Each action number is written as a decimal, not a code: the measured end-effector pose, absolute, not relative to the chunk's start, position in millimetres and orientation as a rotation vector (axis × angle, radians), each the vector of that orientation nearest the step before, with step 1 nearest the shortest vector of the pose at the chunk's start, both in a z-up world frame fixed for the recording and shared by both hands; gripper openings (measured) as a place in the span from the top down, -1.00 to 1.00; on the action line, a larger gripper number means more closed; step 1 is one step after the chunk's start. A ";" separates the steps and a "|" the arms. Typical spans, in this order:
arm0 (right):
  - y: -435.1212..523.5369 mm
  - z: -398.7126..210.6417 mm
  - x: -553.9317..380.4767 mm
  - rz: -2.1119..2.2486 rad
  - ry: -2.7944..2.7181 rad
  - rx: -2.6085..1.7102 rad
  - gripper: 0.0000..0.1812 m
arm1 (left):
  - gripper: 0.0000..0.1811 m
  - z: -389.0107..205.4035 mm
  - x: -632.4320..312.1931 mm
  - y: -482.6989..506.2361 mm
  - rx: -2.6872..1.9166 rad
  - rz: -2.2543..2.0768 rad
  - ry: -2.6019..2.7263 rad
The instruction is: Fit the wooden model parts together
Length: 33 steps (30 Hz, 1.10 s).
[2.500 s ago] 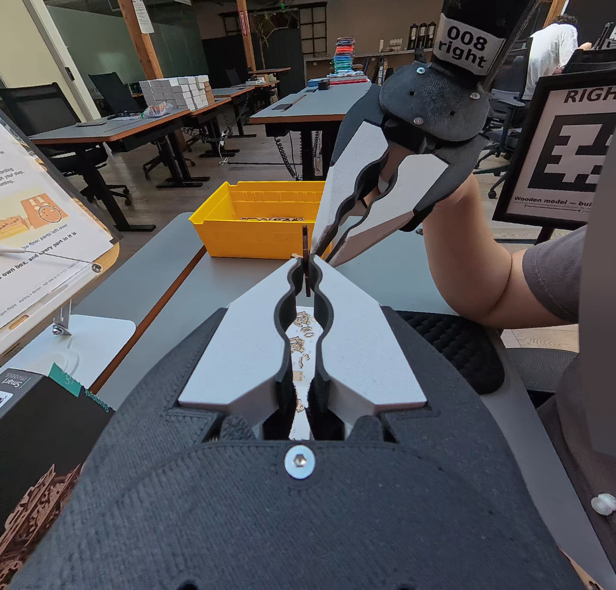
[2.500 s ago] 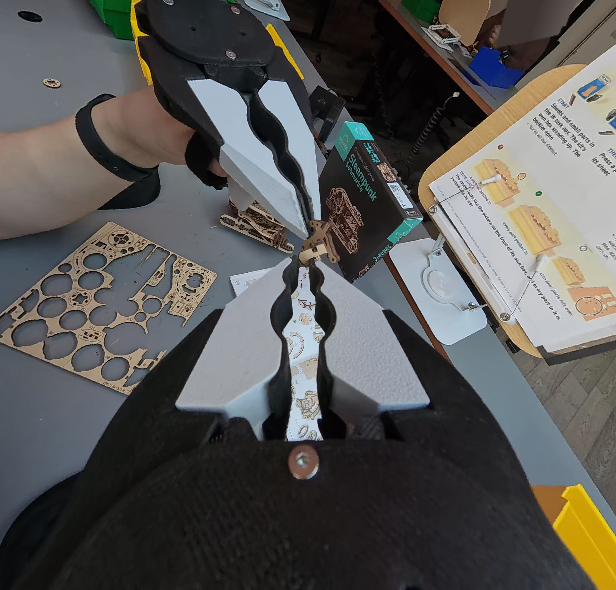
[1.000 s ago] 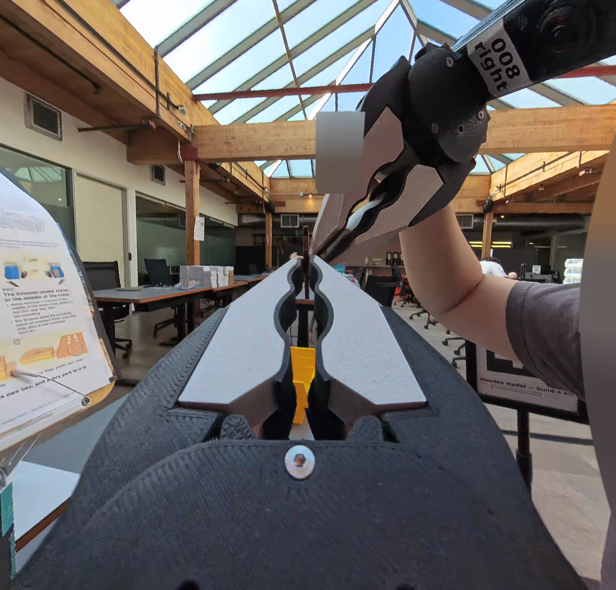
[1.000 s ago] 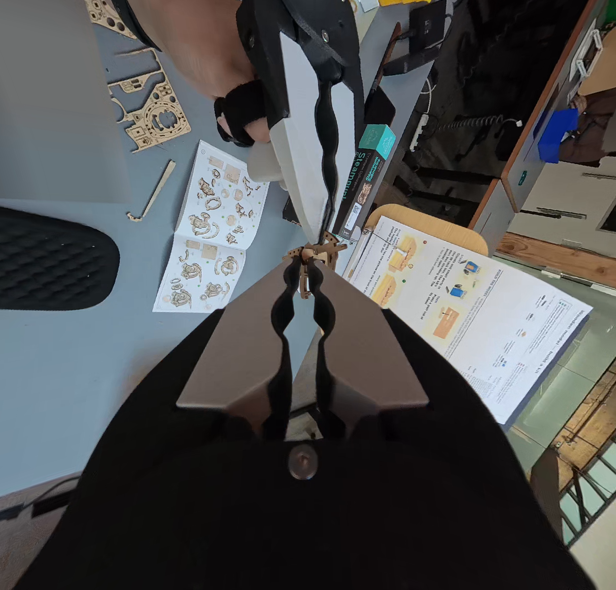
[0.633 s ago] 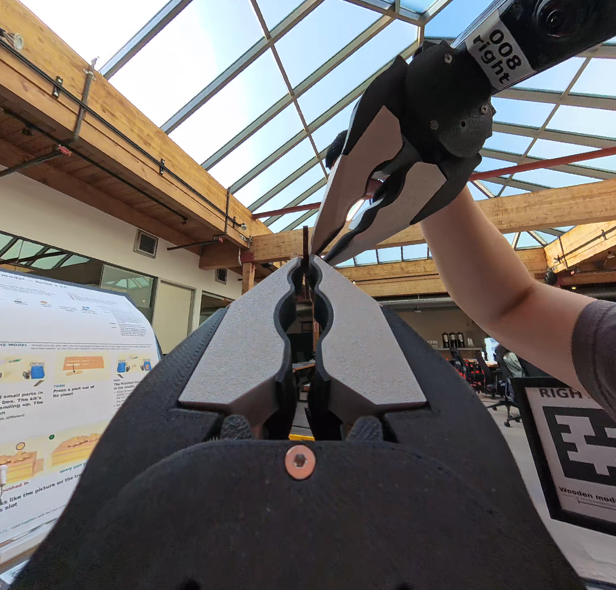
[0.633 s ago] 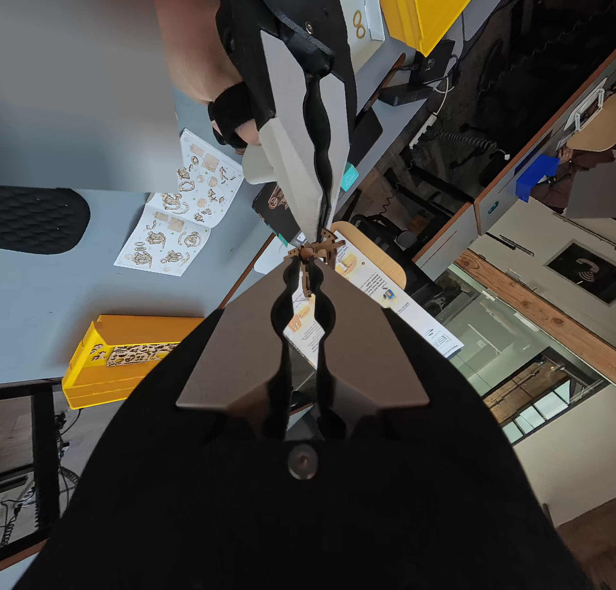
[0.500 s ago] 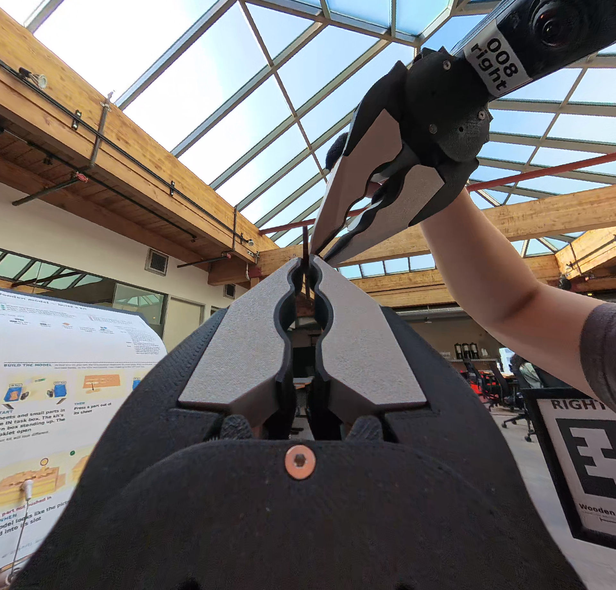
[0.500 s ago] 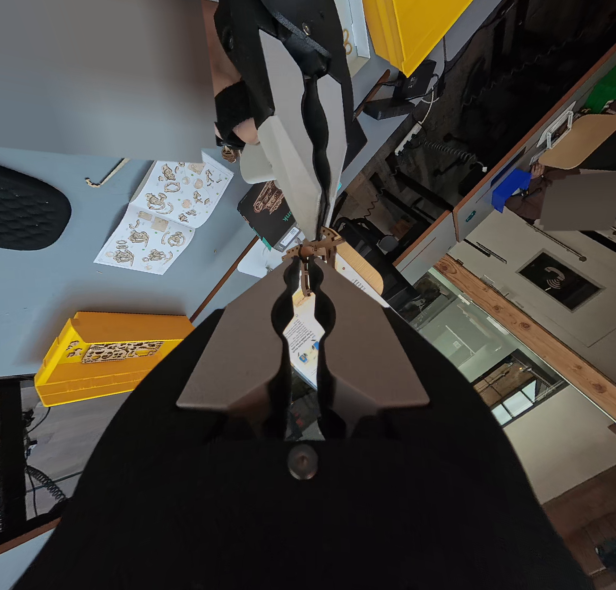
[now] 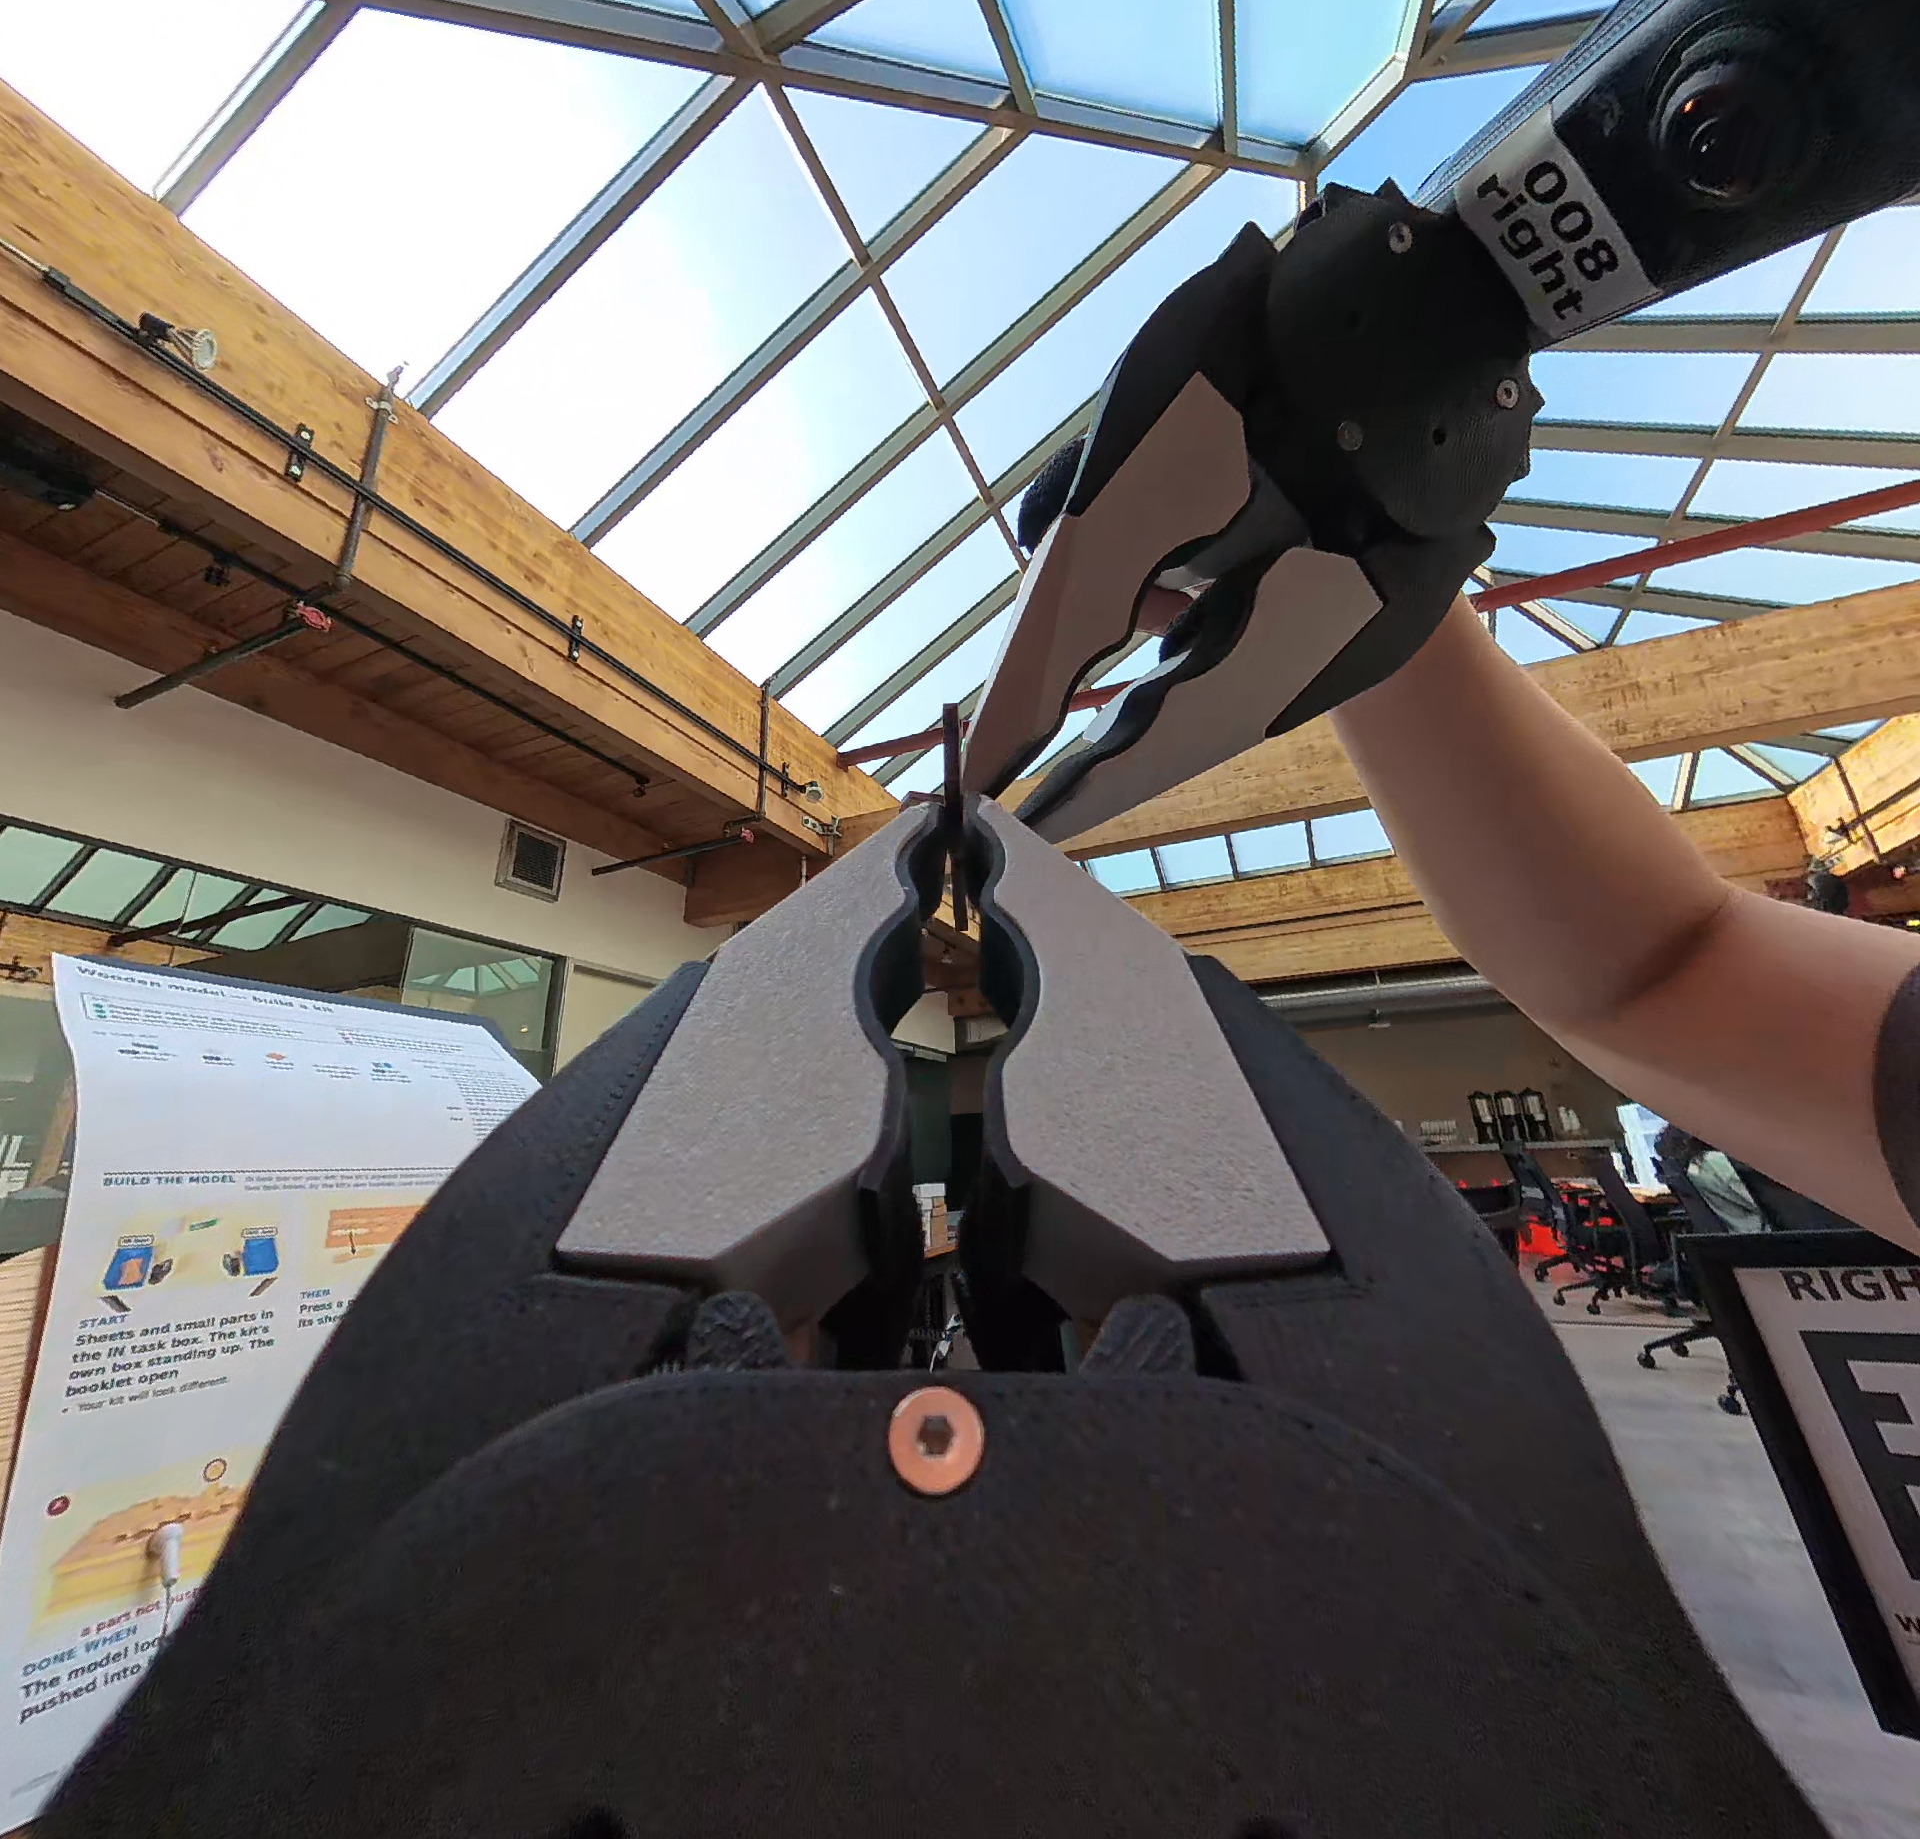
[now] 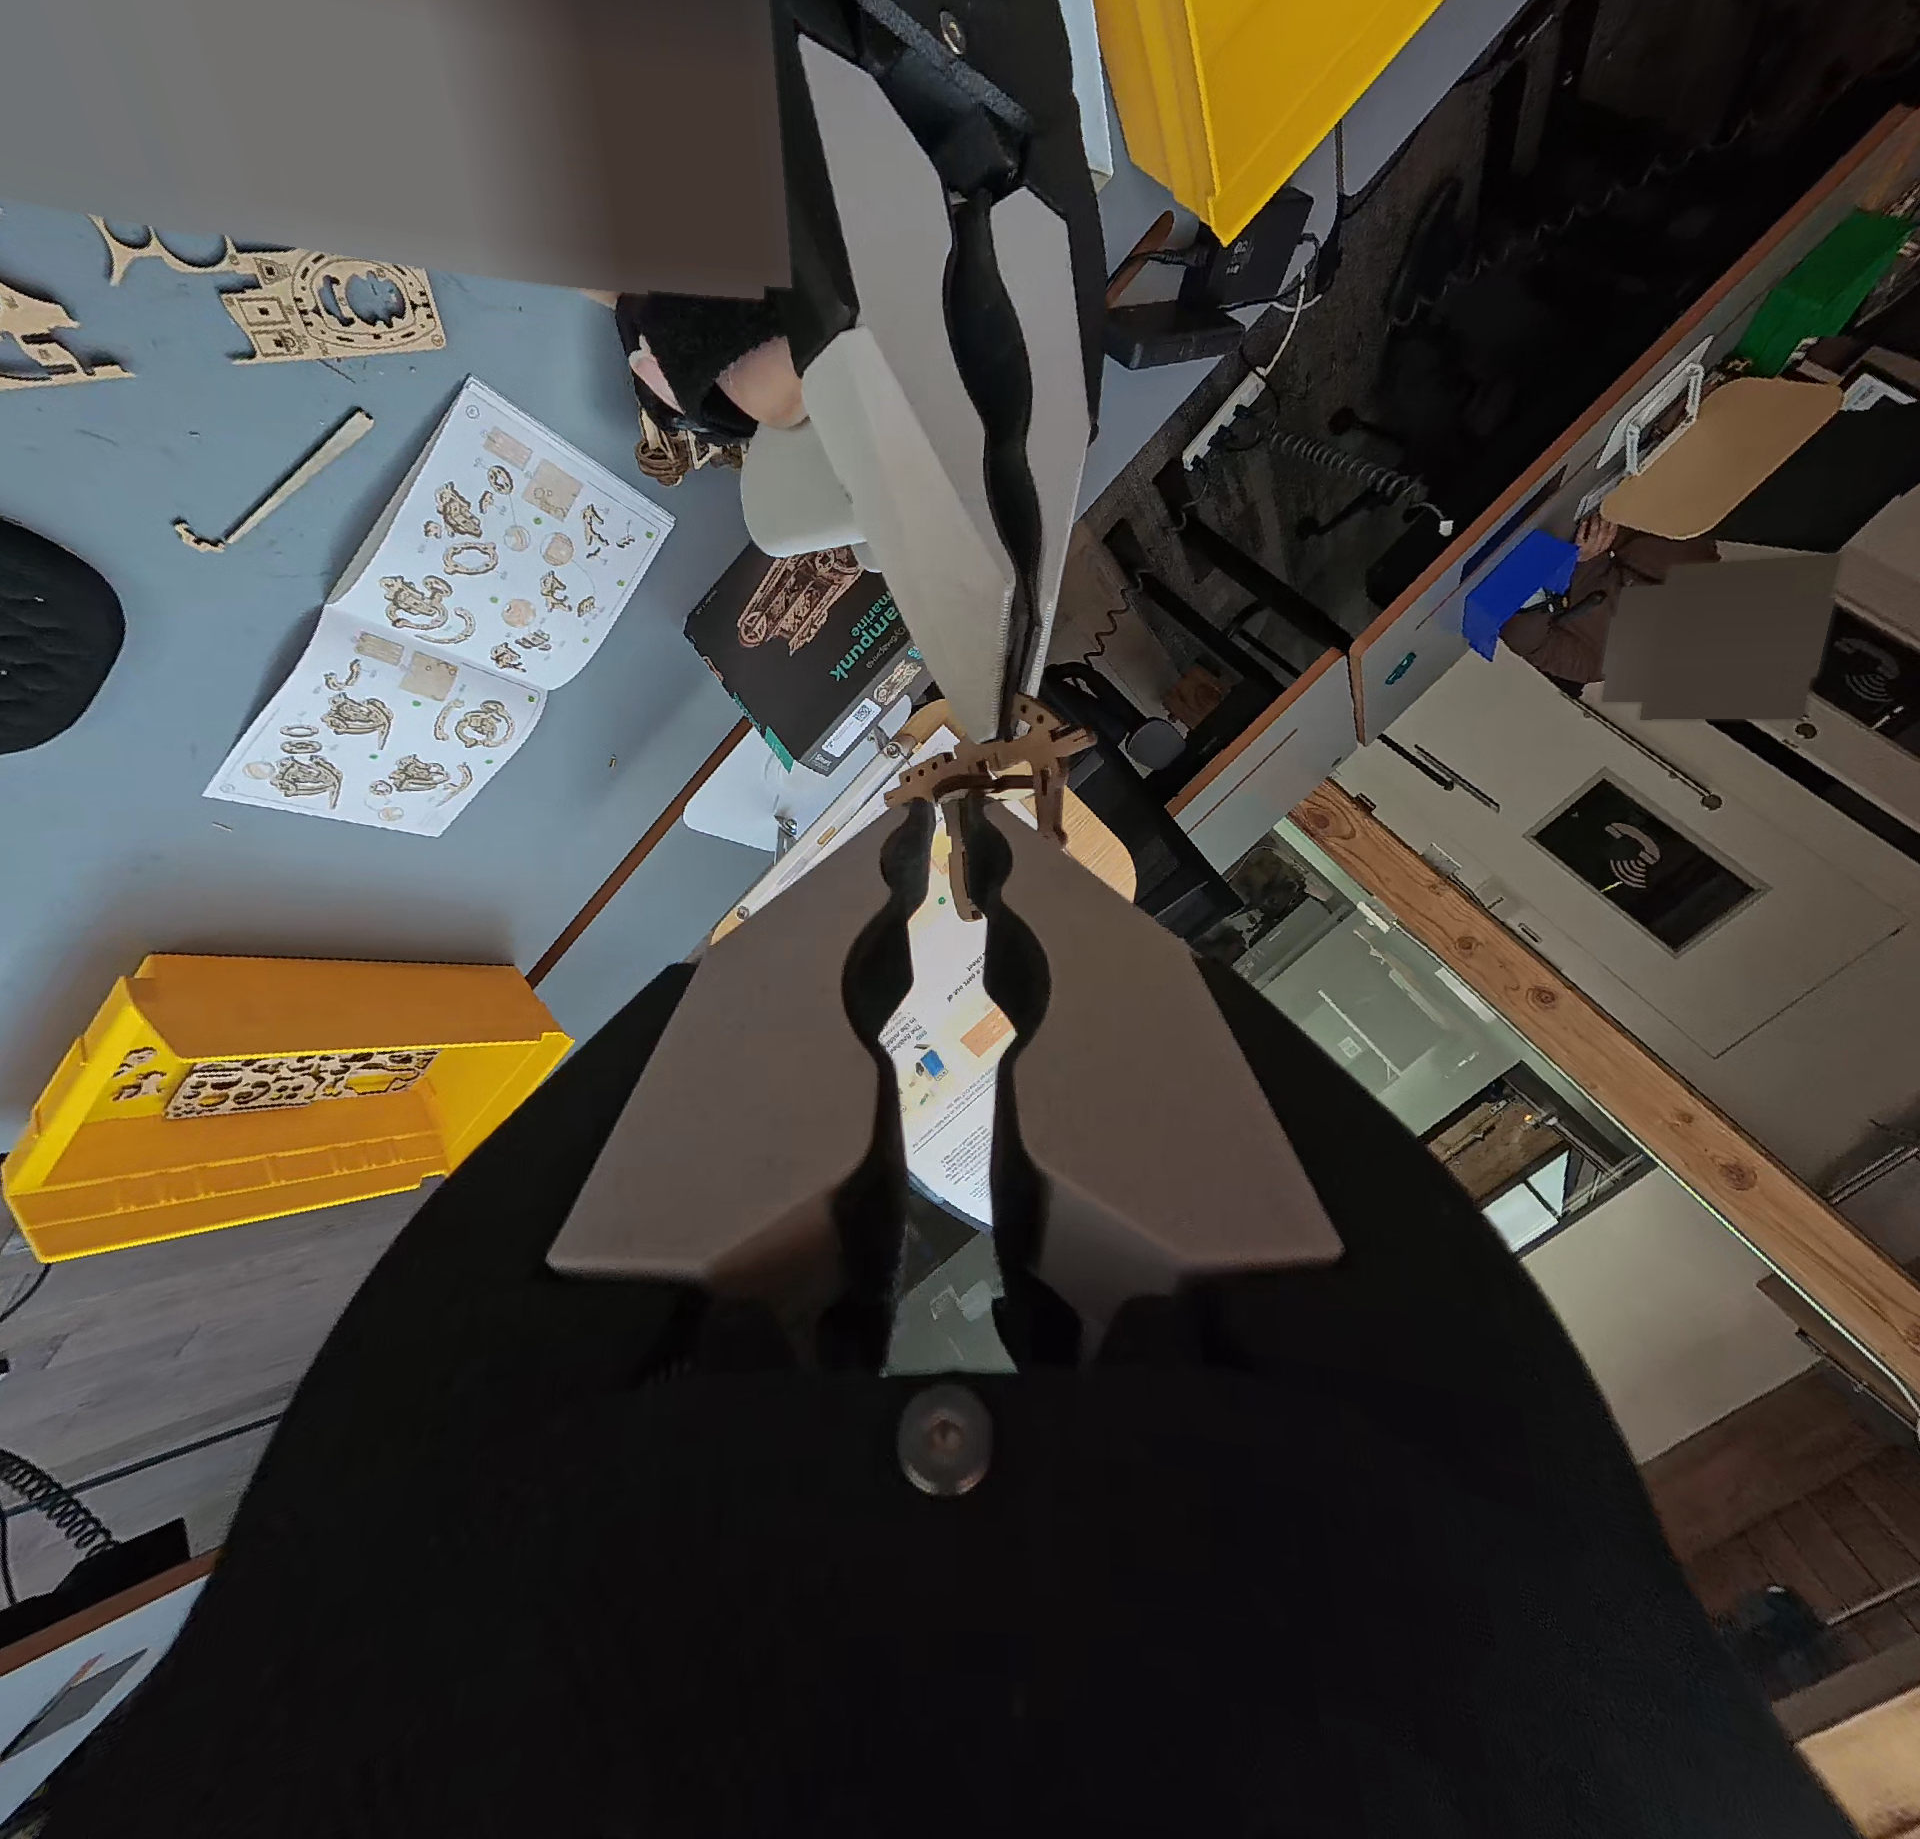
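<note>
A small wooden model assembly (image 10: 997,755) hangs in the air between both grippers. My right gripper (image 10: 951,813) is shut on a thin part of it, which hangs down between the fingers. My left gripper (image 10: 1023,693) comes in from above and is shut on the assembly's upper side. In the left wrist view my left gripper (image 9: 951,821) pinches a thin dark wooden part (image 9: 951,750) seen edge-on. My right gripper (image 9: 1000,790) meets it tip to tip from the upper right. Both point up, high above the table.
Below on the grey table lie an open booklet (image 10: 436,626), the kit box (image 10: 821,636), cut wooden sheets (image 10: 332,309), a wooden stick (image 10: 281,485) and a yellow bin (image 10: 260,1145) holding a sheet. An instruction board (image 9: 208,1270) stands at the left.
Both grippers have lifted and tilted upward together, from table level towards the skylight. Both stay shut on the wooden assembly.
</note>
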State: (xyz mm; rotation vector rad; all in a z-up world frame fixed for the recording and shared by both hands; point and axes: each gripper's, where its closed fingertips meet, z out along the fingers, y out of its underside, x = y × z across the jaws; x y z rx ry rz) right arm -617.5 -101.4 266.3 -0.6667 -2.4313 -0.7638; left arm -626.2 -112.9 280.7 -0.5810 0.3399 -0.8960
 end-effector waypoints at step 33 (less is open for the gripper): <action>-103.8 244.6 -597.7 -0.125 -2.019 -0.943 0.86 | 1.00 265.6 -654.9 -87.6 -0.796 -1.038 0.414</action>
